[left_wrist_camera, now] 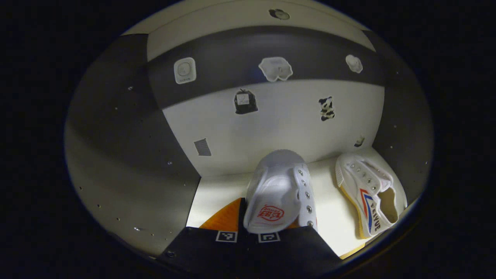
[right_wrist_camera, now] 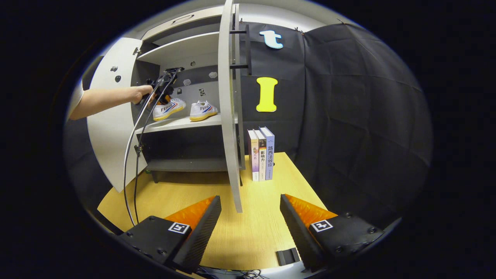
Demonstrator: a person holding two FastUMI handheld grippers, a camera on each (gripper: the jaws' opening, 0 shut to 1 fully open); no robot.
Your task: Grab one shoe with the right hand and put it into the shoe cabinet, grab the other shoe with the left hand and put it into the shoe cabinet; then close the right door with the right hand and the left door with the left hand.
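Note:
My left gripper (left_wrist_camera: 271,219) is inside the cabinet, shut on the heel of a white shoe (left_wrist_camera: 279,186) whose toe points at the back wall. The second white shoe (left_wrist_camera: 368,197), with red and blue stripes, lies on the pale shelf (left_wrist_camera: 217,193) to its right. In the right gripper view both shoes, the held one (right_wrist_camera: 168,108) and the other (right_wrist_camera: 202,110), are side by side on the middle shelf, with a hand (right_wrist_camera: 135,94) holding the left gripper (right_wrist_camera: 157,91) at the left one. I cannot tell whether the held shoe touches the shelf. My right gripper (right_wrist_camera: 250,199) is open over the wooden table (right_wrist_camera: 255,232), holding nothing.
Both cabinet doors stand open: the right door (right_wrist_camera: 230,116) edge-on just ahead of my right gripper, the left door (right_wrist_camera: 110,128) swung out left. Three books (right_wrist_camera: 261,155) stand right of the cabinet. Cables (right_wrist_camera: 133,155) hang from the left gripper down to the table.

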